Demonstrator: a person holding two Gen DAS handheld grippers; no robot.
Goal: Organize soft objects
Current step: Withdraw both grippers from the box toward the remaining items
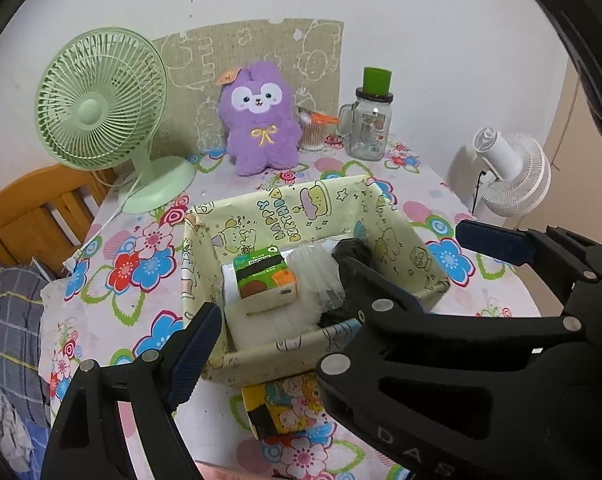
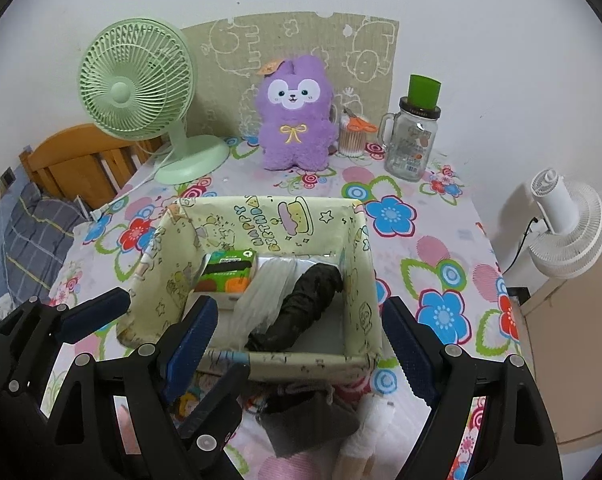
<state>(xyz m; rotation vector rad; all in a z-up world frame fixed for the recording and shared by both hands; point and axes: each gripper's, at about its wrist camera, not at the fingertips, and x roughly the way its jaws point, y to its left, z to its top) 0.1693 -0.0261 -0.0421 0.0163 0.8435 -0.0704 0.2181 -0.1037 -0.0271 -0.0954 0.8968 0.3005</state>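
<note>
A floral-clothed table (image 2: 441, 240) fills both views, and at its middle sits the yellow birthday-print storage box (image 2: 261, 216), open at the top. Inside it lie a green tissue pack (image 2: 227, 274) at the far left, a clear plastic bag (image 2: 267, 292) in the middle and a black rolled bag (image 2: 305, 304) whose long axis runs from near-left to far-right.

Still outside, on the cloth just beside the box's near wall, are a cartoon-print tissue pack (image 1: 285, 408), a dark grey cloth (image 2: 301, 420) and a white sock (image 2: 367, 428). They lie below and between the two tools, nearer than the box, so the coming pick probably calls for a reach down and back, not forward.

The right gripper (image 2: 301, 344) hangs over the box's near rim, fingers spread wide and holding nothing; the sock and cloth look closest to it. The left gripper (image 1: 301, 312) hovers at the near-left corner, likewise spread and empty, with the cartoon pack right under it.
</note>
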